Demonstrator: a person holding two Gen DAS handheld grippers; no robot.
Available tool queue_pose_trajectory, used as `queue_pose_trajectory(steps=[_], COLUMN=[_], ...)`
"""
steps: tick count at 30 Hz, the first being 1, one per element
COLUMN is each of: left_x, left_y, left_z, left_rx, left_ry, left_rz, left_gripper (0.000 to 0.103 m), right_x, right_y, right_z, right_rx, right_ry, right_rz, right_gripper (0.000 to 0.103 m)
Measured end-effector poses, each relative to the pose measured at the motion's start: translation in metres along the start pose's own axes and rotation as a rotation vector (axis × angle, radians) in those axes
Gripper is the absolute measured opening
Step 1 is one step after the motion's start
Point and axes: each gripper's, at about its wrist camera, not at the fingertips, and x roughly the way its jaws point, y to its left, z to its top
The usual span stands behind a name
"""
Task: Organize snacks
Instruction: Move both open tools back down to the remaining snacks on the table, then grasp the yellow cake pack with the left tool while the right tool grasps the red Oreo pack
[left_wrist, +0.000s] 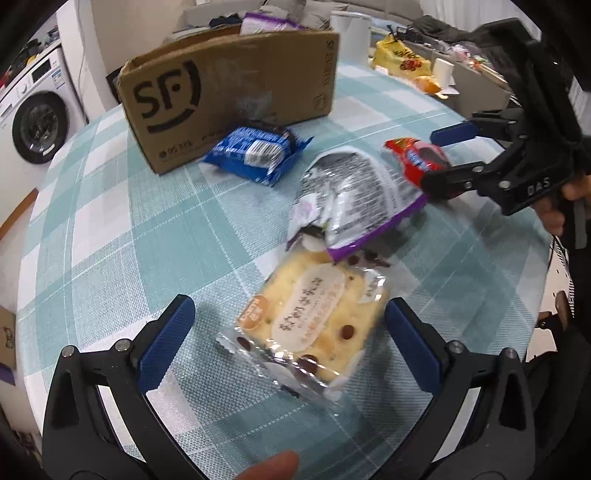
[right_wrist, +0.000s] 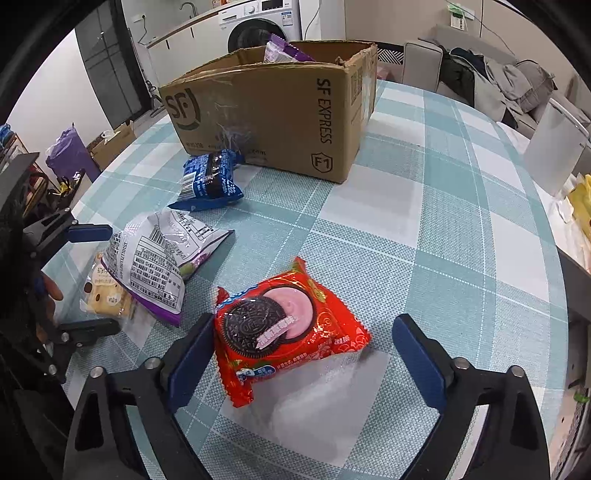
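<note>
On the checked tablecloth (right_wrist: 424, 229), before the cardboard box (right_wrist: 280, 122):
Red cookie pack (right_wrist: 284, 328): lies between right gripper (right_wrist: 306, 354) fingers, spread; left pad at its edge, right pad clear.
Left gripper (left_wrist: 288, 343): spread around cake packet (left_wrist: 314, 321), not pinching.
Risk: one-sided contact may skid the slick pack.
Hidden: box contents mostly; cake partly under silver bag (left_wrist: 351, 195).
</note>
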Motion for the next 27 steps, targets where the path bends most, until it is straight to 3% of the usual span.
queue_pose_trajectory(steps=[6, 9, 16, 27], left_x=[0.004, 0.002, -0.006, -0.014], left_y=[0.007, 0.008, 0.018, 0.034], left_z=[0.001, -0.001, 0.001, 0.003], left_rx=[-0.023, -0.023, -0.052, -0.121], left_ry=[-0.001, -0.021, -0.054, -0.110], left_rz=[-0.014, -0.018, -0.032, -0.056], left_gripper=[0.101, 0.094, 0.057, 0.056], right_x=[0.001, 0.001, 0.000, -0.004], right_y=[0.000, 0.000, -0.002, -0.007], right_z=[0.000, -0.001, -0.001, -0.006], right_rx=[0.004, 0.000, 0.008, 0.006], right_ry=[-0.005, -0.011, -0.013, -0.001], right_rz=[0.011, 0.014, 0.017, 0.019], right_gripper=[0.081, 0.080, 0.081, 0.081])
